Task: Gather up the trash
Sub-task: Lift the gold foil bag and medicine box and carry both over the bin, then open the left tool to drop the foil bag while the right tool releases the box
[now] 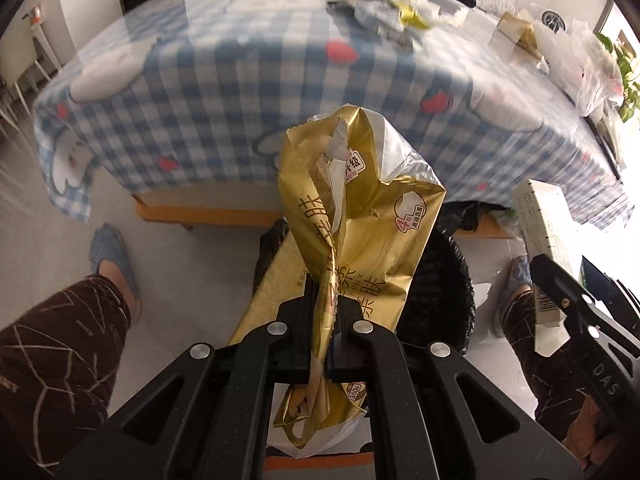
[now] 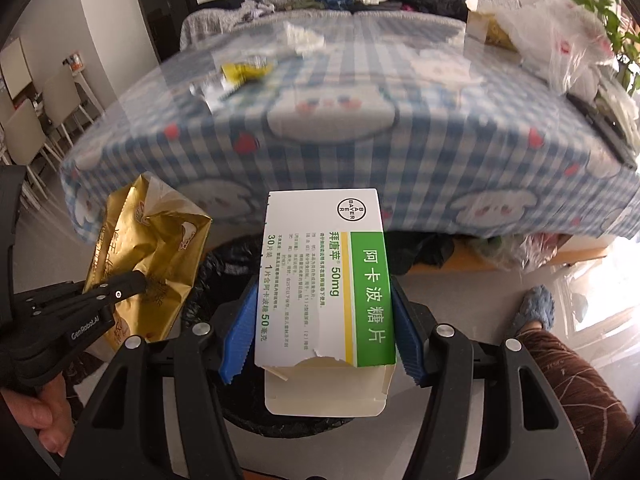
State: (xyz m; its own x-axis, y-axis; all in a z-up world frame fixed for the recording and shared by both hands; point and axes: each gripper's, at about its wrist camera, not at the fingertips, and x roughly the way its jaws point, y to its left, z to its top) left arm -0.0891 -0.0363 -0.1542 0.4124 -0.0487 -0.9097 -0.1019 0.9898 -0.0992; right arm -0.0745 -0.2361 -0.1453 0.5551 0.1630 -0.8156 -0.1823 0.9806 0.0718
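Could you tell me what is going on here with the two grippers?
A person is clearing rubbish from a table under a blue-and-white checked tablecloth. The left gripper has its jaws shut on a crumpled gold foil wrapper, and the right gripper is clamped on a torn white-and-green medicine box. Both are held over a black-lined bin on the floor in front of the table. More scraps, including a small yellow wrapper, still lie on the tabletop.

Blue-checked table, pale floor, cluttered sofa (bright window right)
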